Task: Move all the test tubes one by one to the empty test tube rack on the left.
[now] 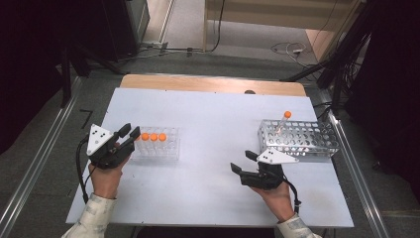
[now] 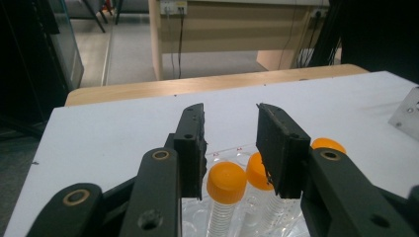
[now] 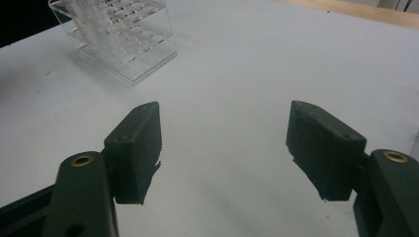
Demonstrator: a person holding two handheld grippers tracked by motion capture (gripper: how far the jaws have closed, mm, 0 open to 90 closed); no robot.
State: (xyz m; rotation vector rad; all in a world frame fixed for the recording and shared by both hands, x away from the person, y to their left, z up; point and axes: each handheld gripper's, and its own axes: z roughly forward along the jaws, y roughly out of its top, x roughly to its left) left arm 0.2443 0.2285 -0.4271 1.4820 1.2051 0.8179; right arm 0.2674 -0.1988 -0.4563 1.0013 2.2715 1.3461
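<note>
Left gripper (image 1: 130, 135): held in the person's left hand (image 1: 106, 178) at the left end of the clear rack (image 1: 158, 146); jaws slightly parted, pinching nothing, with the tips just short of the rack's left wall.
Left gripper (image 2: 230, 143), own view: the two black jaws rise on either side of the nearest orange-capped tube (image 2: 226, 190); a gap shows between each pad and the cap, so no pad presses on it.
Orange-capped tubes (image 1: 153, 137): three, standing upright in a row along the far edge of the clear rack, the leftmost nearest to the left gripper's tips.
Clear rack: resting on the white table (image 1: 213, 124), left of centre; seen from the right gripper view as a transparent block (image 3: 121, 37) well ahead of that gripper's jaws.
Right gripper (image 1: 242, 162): held in the person's right hand (image 1: 277, 196), well to the right of the clear rack; jaws spread wide and empty, pointing back towards the rack.
Right gripper (image 3: 225, 148), own view: bare table surface lies between the jaws.
Metal rack (image 1: 299, 139): far right of the clear rack, just beyond the right gripper.
Single orange-capped tube (image 1: 283, 121): standing tilted in the metal rack's left part.
</note>
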